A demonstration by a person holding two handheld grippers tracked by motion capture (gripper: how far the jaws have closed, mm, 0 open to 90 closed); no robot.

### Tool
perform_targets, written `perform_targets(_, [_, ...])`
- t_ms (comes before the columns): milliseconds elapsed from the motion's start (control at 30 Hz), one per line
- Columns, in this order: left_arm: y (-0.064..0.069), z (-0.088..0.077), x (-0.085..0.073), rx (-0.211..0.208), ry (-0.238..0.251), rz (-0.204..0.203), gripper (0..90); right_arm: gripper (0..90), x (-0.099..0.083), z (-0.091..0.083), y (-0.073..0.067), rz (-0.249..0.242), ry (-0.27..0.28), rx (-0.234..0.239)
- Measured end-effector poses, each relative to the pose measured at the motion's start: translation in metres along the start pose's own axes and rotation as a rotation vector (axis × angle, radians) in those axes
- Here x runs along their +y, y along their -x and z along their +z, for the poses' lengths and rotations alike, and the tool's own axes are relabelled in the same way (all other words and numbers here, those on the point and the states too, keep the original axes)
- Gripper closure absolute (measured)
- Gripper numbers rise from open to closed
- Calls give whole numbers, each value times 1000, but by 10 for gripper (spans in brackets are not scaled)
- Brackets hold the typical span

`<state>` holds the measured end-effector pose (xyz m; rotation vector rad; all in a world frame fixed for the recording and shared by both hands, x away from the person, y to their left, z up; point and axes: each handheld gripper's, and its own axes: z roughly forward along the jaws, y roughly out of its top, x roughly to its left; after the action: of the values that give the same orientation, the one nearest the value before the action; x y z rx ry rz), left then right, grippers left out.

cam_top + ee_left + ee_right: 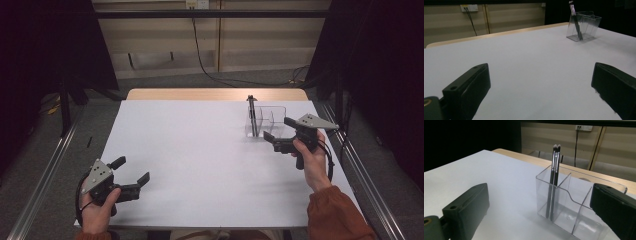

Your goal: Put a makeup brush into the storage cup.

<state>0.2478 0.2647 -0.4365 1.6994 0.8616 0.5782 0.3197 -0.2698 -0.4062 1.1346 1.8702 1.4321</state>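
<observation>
Two spread, empty grippers, left (134, 170) and right (279, 129); two brushes (554, 180) upright in one clear organizer (574, 202).

organizer (584, 202) cropped at frame bottom, brush tips (250, 98) tiny

Clear glossy plastic organizer (564, 202), right of centre; two brushes (554, 182) with shiny metal ferrules; matt white bench (200, 165), bare wood at its far edge.
</observation>
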Motion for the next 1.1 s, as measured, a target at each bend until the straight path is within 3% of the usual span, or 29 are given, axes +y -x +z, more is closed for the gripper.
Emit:
perform_targets(400, [-1, -1, 0, 5, 4, -6, 22, 18, -10, -21, -5, -3, 19, 2])
perform_targets(567, [0, -1, 0, 4, 5, -3, 22, 21, -17, -34, -5, 11, 32, -24])
perform_targets(1100, [-1, -5, 0, 18, 17, -11, 22, 21, -44, -68, -8, 21, 28, -47])
